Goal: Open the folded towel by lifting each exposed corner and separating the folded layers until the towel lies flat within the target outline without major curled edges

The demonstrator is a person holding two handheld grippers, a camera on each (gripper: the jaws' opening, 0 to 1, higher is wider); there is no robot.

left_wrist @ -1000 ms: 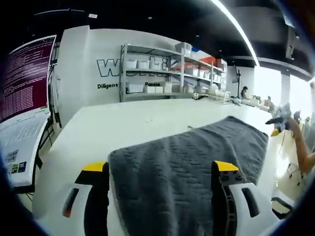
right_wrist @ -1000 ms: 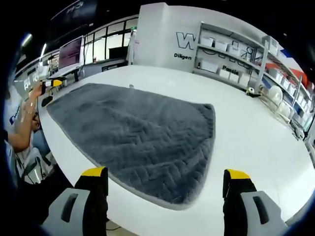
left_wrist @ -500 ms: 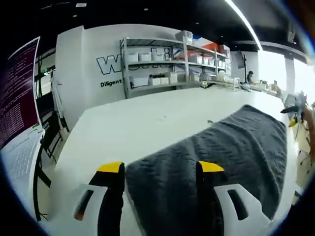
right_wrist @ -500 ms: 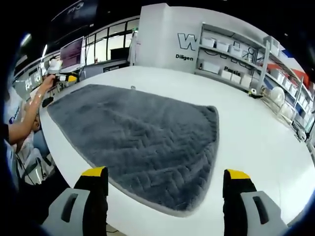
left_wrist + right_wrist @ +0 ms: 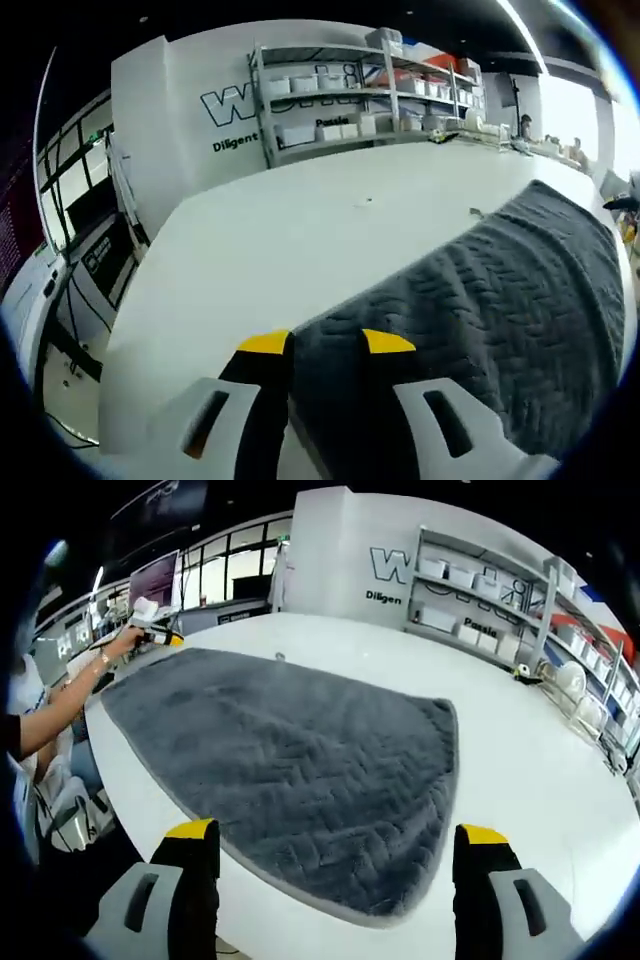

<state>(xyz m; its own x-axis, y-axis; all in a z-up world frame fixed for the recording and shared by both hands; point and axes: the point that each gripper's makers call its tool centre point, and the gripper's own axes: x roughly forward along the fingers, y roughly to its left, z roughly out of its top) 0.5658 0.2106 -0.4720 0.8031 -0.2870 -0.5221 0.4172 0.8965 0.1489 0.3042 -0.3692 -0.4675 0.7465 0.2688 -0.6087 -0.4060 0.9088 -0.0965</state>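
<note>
A dark grey towel (image 5: 290, 770) with a zigzag weave lies spread on the white table (image 5: 530, 770). In the left gripper view its near corner (image 5: 325, 375) sits pinched between my left gripper (image 5: 326, 343), whose yellow-tipped jaws stand close together on the cloth. In the right gripper view that same left gripper (image 5: 150, 635) appears at the towel's far left corner, held by a person's hand. My right gripper (image 5: 337, 832) hangs open over the towel's near edge, jaws wide apart, nothing held between them.
Metal shelves (image 5: 370, 100) with white boxes line the back wall behind the table (image 5: 300, 230). A person's arm (image 5: 55, 705) reaches in from the left. A monitor (image 5: 155, 580) stands beyond the table's far left edge.
My left gripper's jaws have drawn together step by step onto the towel corner, and that view has swung closer. The right gripper stays open, nearly still.
</note>
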